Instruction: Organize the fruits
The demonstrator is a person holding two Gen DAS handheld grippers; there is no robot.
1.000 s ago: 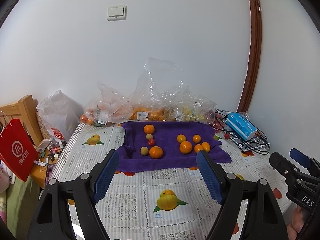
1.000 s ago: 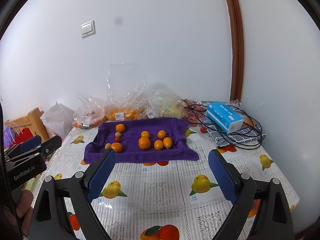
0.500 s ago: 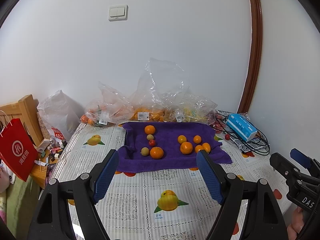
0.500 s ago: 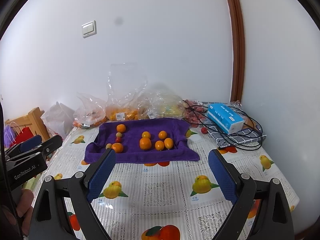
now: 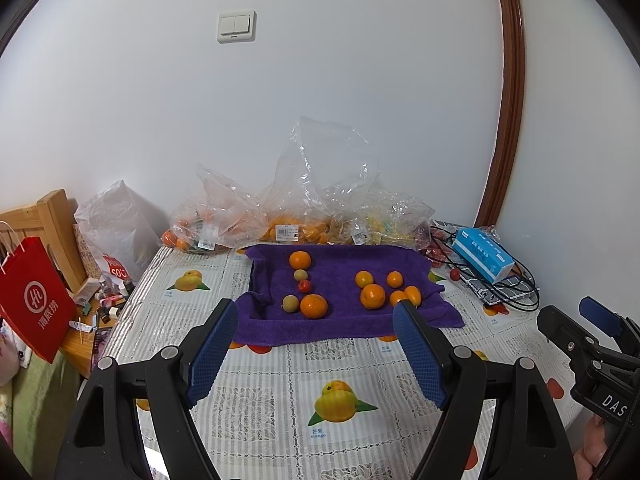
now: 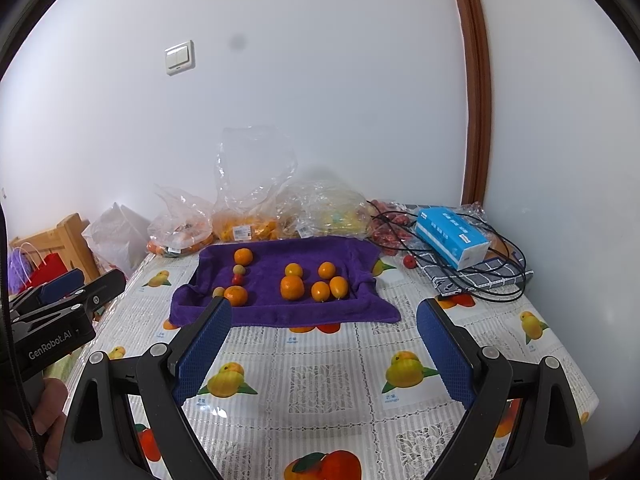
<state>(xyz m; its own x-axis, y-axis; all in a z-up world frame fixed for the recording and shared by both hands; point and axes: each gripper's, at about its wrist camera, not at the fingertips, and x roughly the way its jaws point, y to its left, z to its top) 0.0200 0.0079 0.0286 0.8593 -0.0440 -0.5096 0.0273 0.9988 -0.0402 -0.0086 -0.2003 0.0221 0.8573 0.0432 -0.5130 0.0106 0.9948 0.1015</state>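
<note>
The left gripper [image 5: 316, 350], a black two-armed frame with blue textured pads, stands with its jaws spread wide and nothing between them, angled forward and somewhat downward. The right gripper [image 6: 324, 350], of the same black frame and blue pads, is likewise spread wide and empty, its gap a little broader. Each shows at the edge of the other's view, side by side and apart. Part of a hand [image 6: 50, 420] grips the left gripper's handle from below; fingers [image 5: 588, 452] show under the right one.
</note>
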